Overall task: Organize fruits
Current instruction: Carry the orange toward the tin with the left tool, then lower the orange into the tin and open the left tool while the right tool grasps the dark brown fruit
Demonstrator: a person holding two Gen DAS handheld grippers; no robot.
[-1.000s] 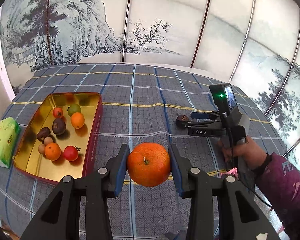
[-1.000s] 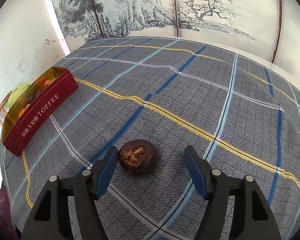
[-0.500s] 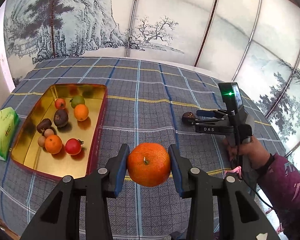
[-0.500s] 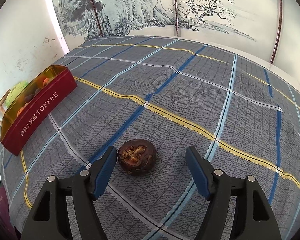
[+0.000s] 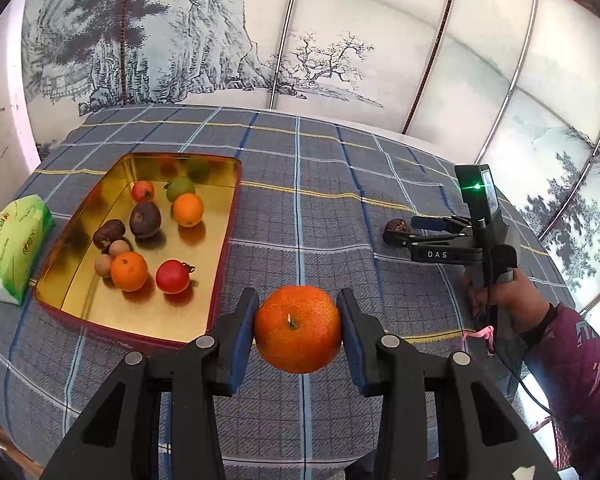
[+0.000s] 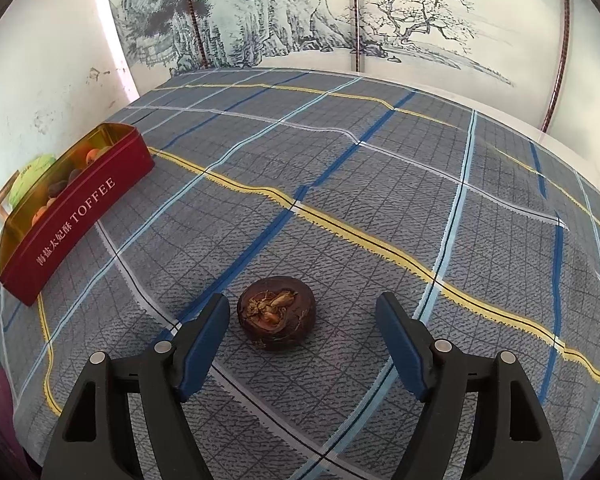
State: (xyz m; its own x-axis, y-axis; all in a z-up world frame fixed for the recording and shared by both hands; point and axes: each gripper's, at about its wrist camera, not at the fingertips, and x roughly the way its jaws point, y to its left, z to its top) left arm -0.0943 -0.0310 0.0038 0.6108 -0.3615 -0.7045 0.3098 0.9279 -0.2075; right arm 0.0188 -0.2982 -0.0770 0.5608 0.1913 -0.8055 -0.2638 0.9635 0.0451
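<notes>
The left gripper (image 5: 298, 334), jaws clamped on the mandarin (image 5: 298, 334), has come nearer the toffee tin (image 5: 220, 280); the right gripper (image 6: 302, 344) waits wide open around the water chestnut (image 6: 276, 316) on the surface.

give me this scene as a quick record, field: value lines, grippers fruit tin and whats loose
left gripper: shut on orange, held above the cloth, right of the tin
right gripper: open, jaws either side of brown fruit
brown fruit: resting on plaid tablecloth, nearer the left jaw
tin: red outside, gold inside, holds several small fruits
tissue pack: green, left of tin
</notes>
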